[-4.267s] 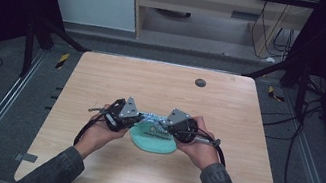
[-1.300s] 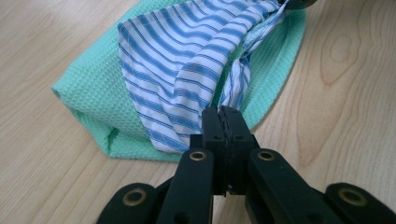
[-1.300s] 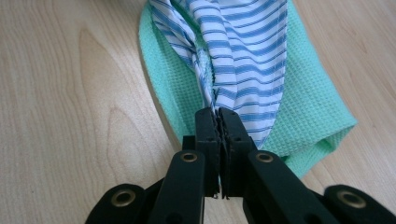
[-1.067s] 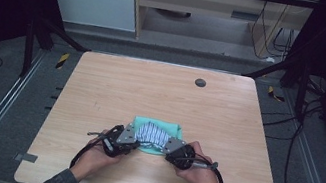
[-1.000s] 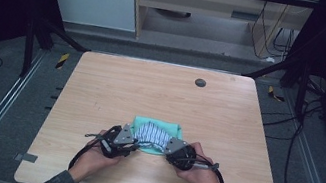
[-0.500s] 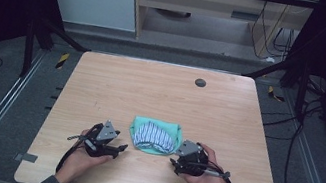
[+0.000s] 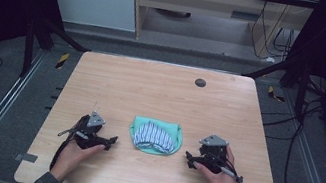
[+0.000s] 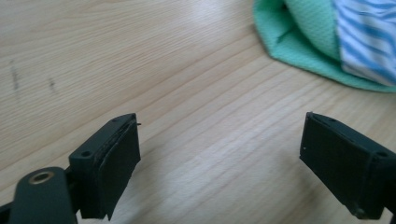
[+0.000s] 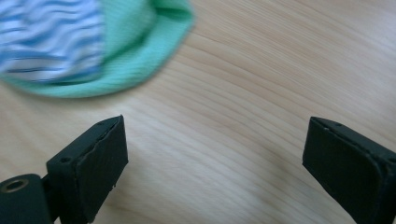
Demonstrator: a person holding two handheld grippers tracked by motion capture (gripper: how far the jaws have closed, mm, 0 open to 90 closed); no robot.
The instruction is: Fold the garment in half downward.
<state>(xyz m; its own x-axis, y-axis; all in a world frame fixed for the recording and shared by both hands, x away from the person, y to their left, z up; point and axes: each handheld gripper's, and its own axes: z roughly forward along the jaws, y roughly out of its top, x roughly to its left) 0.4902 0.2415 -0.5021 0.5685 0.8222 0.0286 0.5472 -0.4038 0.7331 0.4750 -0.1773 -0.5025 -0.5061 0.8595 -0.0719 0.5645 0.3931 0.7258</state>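
The left hand-held gripper (image 7: 109,141) sits low over the light wooden desk (image 7: 161,91), its two black jaws spread wide with only bare wood grain between them in the left gripper view; they have just been opening, and nothing is in them. The right hand-held gripper (image 7: 188,158) mirrors it: jaws wide apart, just opened, nothing between the pads, hovering close above the desk surface.

Between the two, near the front edge of the desk, lies the small folded garment of mint-green knit fabric with a blue-and-white striped panel (image 7: 155,136). It rests flat in a compact bundle with a rounded lower edge, the striped part on top of the green. Each hand-held gripper is near it but clear of it, one on either side. In the left gripper view its green edge (image 8: 299,51) shows at the upper right; in the right gripper view it (image 9: 116,60) shows at the upper left.

This looks like the release after a fold, with both hands drawn off to the sides. If another fold is wanted, each gripper would have to approach an edge low and slip one jaw under the cloth. Otherwise the fold seems done. A small dark round mark (image 7: 200,82) lies at the far side of the desk, well apart.
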